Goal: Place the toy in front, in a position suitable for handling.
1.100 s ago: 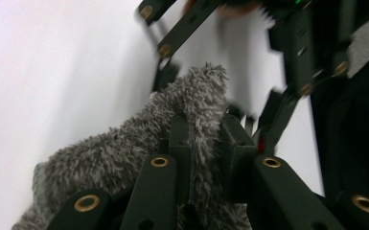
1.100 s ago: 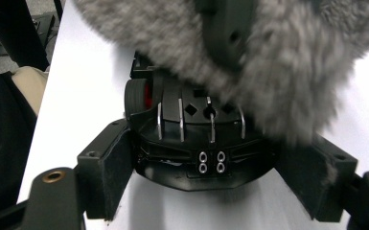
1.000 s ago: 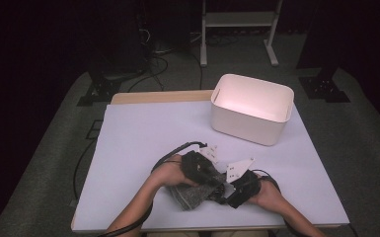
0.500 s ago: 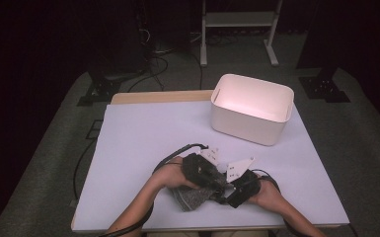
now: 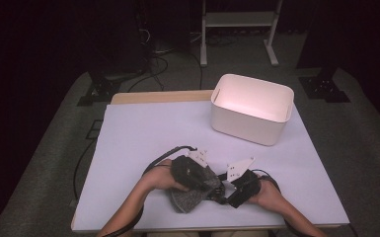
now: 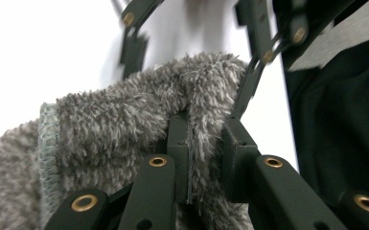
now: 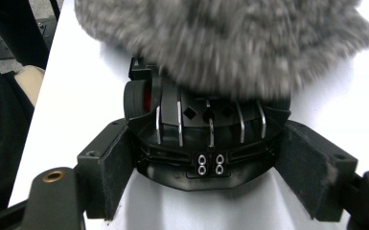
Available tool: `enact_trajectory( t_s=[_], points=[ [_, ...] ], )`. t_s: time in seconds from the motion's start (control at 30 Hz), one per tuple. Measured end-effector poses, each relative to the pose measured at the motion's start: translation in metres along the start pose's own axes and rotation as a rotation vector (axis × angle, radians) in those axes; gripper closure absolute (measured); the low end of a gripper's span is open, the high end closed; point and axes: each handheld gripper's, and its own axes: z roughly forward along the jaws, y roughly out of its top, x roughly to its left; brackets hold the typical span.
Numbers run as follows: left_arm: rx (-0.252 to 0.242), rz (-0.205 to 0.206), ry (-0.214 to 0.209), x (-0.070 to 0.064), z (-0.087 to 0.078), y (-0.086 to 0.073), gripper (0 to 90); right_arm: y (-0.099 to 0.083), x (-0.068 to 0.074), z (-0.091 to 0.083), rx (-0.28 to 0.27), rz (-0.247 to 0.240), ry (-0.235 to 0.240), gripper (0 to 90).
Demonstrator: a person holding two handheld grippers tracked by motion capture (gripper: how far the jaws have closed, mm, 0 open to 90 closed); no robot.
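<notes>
Both grippers are meeting at the table's 6 o'clock edge: left gripper (image 5: 212, 185) pinching the fuzzy grey cloth (image 6: 124, 124), right gripper (image 7: 211, 177) sitting spread wide at its 3 o'clock.

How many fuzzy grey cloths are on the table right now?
1. The cloth lies at the near edge of the table, between the two hands, pinched by the left gripper. Another could be hidden inside the white bin.

I see a grey fuzzy cloth (image 5: 190, 196) bunched at the near edge of the white bench (image 5: 143, 133). A fold of it (image 6: 191, 120) stands pinched upright. Its stitched hem (image 6: 48, 158) shows.
</notes>
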Motion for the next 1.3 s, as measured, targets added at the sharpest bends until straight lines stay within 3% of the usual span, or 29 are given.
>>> enact_trajectory(
  t_s=[0.23,0.4,0.57,0.77,0.83,0.97,1.1,1.3],
  points=[
    [0.06,-0.049,0.059,0.001,-0.021,-0.028,77.1,0.0,-0.002,0.001,0.004,-0.007,0.007,22.8],
    [0.028,-0.082,0.068,0.003,-0.028,-0.04,77.0,-0.002,-0.003,0.002,0.009,-0.002,0.013,22.7],
    [-0.019,-0.037,-0.011,-0.004,-0.015,-0.025,77.7,-0.003,-0.002,0.004,0.027,-0.013,0.008,22.7],
    [-0.003,0.055,-0.068,-0.011,0.014,0.012,77.6,-0.002,-0.002,0.004,0.028,-0.009,0.008,22.8],
    [-0.012,0.069,-0.083,-0.01,0.022,0.023,77.7,-0.003,-0.002,0.004,0.027,-0.011,0.004,22.8],
    [0.02,0.08,-0.083,-0.007,0.028,0.03,77.7,-0.003,-0.001,0.004,0.027,-0.016,0.008,22.8],
    [0.032,0.076,-0.054,-0.004,0.02,0.023,77.2,-0.003,-0.002,0.004,0.027,-0.025,0.007,22.9],
    [0.059,0.013,0.013,0.002,-0.002,0.001,76.8,-0.002,-0.003,0.003,0.036,-0.035,0.008,22.9]
  ],
)
